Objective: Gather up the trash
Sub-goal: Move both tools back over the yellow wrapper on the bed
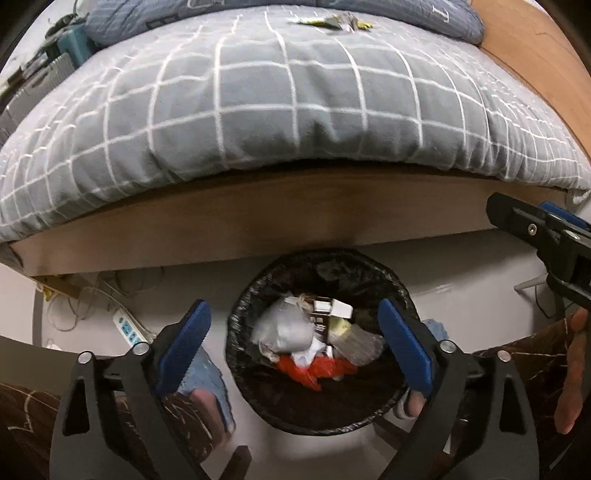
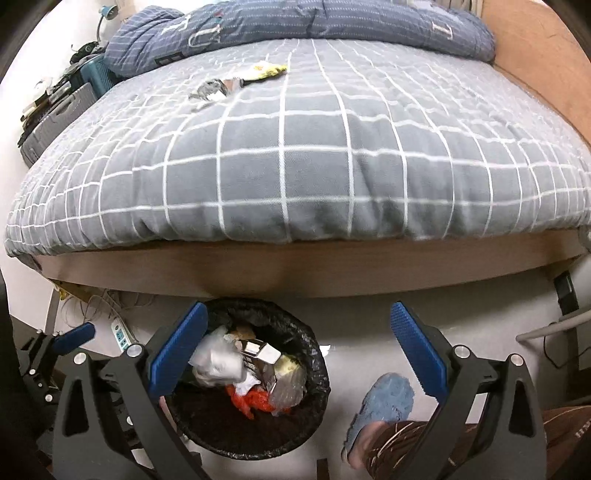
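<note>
A wide bed under a grey quilt with a white grid (image 2: 314, 155) fills the room ahead, with a rumpled blue blanket (image 2: 295, 26) bunched at its far end. Below the wooden bed frame (image 2: 295, 271), on the pale floor, stands a round bin lined with a black plastic bag (image 1: 240, 369), already holding white tissue, a small carton and something red.

The left gripper (image 1: 295, 347) hangs right over the bin, jaws spread wide with nothing between them. The right gripper (image 2: 299, 350) sits just beside it, jaws also spread and empty, above the floor and a blue slipper (image 2: 388, 402).

The remaining trash, a crumpled silver wrapper (image 2: 212, 90) and a yellow snack packet (image 2: 267, 70), lies far up the quilt near the blanket; there may be more pieces, but it's too small to be sure.

The reach across is long. Thin wrappers on soft bedding could slip the pads, or the fingers could pinch quilt along with them. A careless lean might knock the bin over.
</note>
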Demonstrator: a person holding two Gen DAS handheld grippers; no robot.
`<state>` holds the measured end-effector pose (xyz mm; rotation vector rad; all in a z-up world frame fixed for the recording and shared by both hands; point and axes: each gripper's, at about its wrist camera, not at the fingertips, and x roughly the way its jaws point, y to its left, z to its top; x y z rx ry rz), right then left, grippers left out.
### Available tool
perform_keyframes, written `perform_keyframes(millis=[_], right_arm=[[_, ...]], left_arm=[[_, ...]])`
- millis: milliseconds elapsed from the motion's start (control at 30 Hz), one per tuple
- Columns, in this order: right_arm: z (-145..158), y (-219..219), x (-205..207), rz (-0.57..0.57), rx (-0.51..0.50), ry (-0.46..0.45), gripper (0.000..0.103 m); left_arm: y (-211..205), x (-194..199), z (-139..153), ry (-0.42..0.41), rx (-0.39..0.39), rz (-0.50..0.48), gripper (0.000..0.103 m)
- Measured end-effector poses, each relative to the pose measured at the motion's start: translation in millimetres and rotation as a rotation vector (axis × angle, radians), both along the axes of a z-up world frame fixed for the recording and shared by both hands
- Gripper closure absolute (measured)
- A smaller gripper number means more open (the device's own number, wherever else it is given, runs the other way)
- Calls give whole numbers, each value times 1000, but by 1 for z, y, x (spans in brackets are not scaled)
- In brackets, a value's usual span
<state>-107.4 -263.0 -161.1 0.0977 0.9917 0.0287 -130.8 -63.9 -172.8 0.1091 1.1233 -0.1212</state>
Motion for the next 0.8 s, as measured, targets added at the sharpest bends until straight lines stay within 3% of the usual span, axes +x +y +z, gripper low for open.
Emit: perform_keyframes(millis=[533, 800], right_arm=[[63, 15, 12, 39, -79, -164, 8], [85, 17, 35, 42, -59, -211, 8]], left_arm=[[26, 25, 75, -158, 0, 61, 6], [45, 57, 102, -219, -16, 106, 6]])
